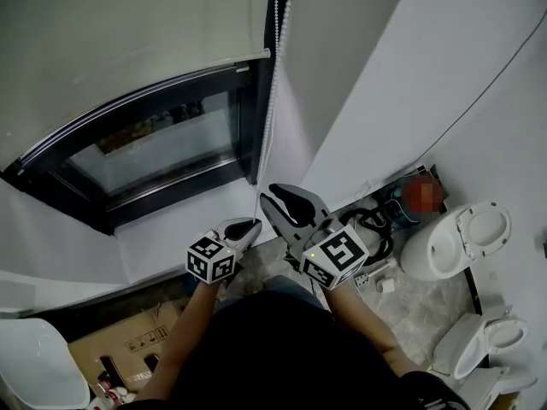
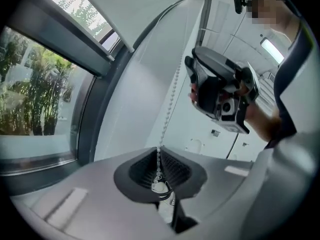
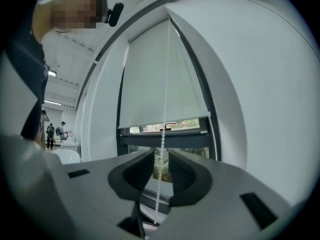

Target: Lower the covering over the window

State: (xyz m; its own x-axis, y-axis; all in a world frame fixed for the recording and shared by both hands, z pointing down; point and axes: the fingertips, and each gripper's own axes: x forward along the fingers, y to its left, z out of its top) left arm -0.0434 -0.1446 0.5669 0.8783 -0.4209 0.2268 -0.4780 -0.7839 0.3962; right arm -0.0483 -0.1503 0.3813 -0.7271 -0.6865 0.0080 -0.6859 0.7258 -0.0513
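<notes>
The blind (image 3: 145, 79) covers the upper window (image 1: 154, 148). At the window's right edge, the left tool (image 2: 160, 166) is pressed together on the bead chain (image 2: 172, 96). The right tool (image 3: 161, 166) stands spread, the chain running loose between its jaws. The chain should handle light, limp and slippery: pinch across beads. Open room lies below; the wall (image 1: 410, 75) crowds the right.

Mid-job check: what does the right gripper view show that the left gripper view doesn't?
Only the right gripper view: the roller blind partly down, and the bead chain passing free between the right hand-held gripper's parted jaws. Only the left gripper view: the left hand-held gripper shut on that chain. Both: the chain and the window.
</notes>
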